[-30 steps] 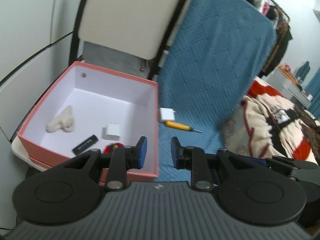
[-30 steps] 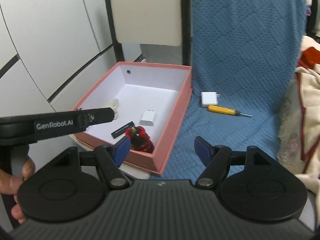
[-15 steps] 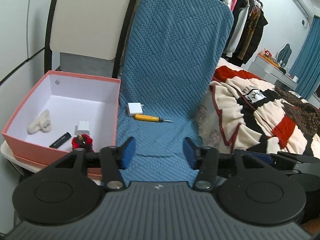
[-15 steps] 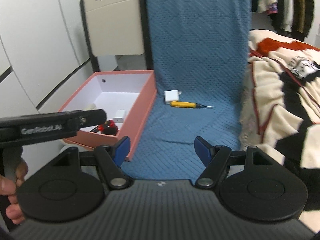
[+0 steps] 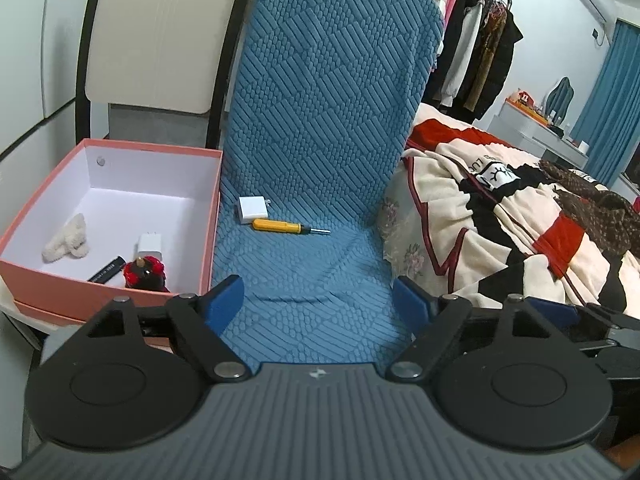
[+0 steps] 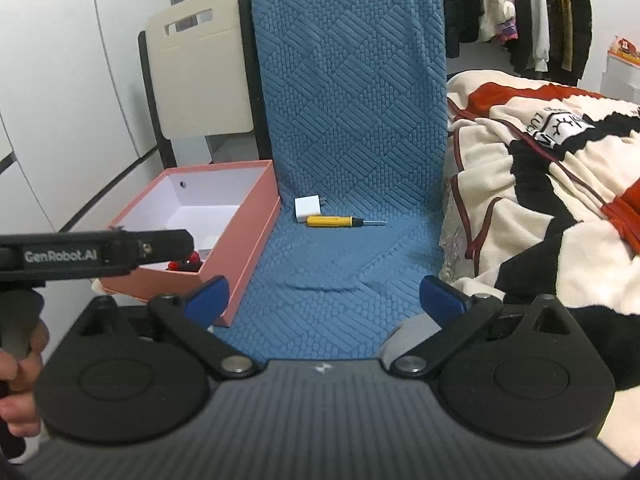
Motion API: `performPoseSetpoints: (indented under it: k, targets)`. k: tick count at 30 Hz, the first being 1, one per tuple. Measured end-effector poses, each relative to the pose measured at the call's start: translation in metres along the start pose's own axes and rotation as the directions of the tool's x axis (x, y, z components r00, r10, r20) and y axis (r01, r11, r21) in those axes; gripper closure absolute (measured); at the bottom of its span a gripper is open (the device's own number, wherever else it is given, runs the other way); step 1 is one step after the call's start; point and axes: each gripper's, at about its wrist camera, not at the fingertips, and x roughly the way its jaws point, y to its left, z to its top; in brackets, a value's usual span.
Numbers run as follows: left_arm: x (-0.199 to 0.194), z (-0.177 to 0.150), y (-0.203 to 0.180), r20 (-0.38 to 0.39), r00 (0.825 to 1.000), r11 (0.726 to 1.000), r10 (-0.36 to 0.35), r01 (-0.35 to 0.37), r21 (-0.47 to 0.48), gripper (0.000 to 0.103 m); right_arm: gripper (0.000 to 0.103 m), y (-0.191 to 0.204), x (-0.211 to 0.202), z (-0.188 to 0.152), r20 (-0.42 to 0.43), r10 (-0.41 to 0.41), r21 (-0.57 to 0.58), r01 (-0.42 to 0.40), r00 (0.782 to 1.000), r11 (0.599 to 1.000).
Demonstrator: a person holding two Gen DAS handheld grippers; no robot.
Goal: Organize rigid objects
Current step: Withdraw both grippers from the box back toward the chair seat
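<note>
A pink box stands left of a blue chair seat. Inside it lie a white charger, a black stick, a red and black toy and a fluffy white piece. On the seat lie a white plug and a yellow screwdriver. My left gripper is open and empty, near the seat's front edge. My right gripper is open and empty, also back from the seat.
A patterned blanket lies on the bed to the right. A cream folding chair stands behind the box. Clothes hang on a rack at the back. White cupboard doors are on the left.
My left gripper has opened wide and pulled back from the box. The red and black toy now sits in the box. Both grippers have drawn back from the seat.
</note>
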Motion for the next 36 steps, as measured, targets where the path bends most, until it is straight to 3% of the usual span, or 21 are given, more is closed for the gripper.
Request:
performPoseSetpoints:
  k: [9,21,31,36]
  targets:
    - [0.043,-0.004,0.001,-0.04,0.999,1.0,-0.012,0.013,0.012,0.018,0.0,-0.019,0.026,-0.013,0.012,0.005,0.031,-0.005,1.0,0.999]
    - [0.133,0.0,0.007,-0.102,0.994,0.999,-0.045,0.047,0.01,0.018,0.0,-0.032,0.08,-0.022,-0.032,-0.021,0.037,0.022,0.999,0.999]
    - [0.212,0.019,0.014,-0.104,0.994,0.999,-0.034,0.038,0.036,0.018,0.0,-0.031,0.129,-0.011,-0.078,-0.02,-0.006,0.02,0.997,1.0]
    - [0.249,0.029,0.024,-0.094,0.996,1.0,-0.009,0.012,0.022,0.018,0.0,-0.03,0.153,0.002,-0.042,-0.032,0.0,0.032,0.999,0.999]
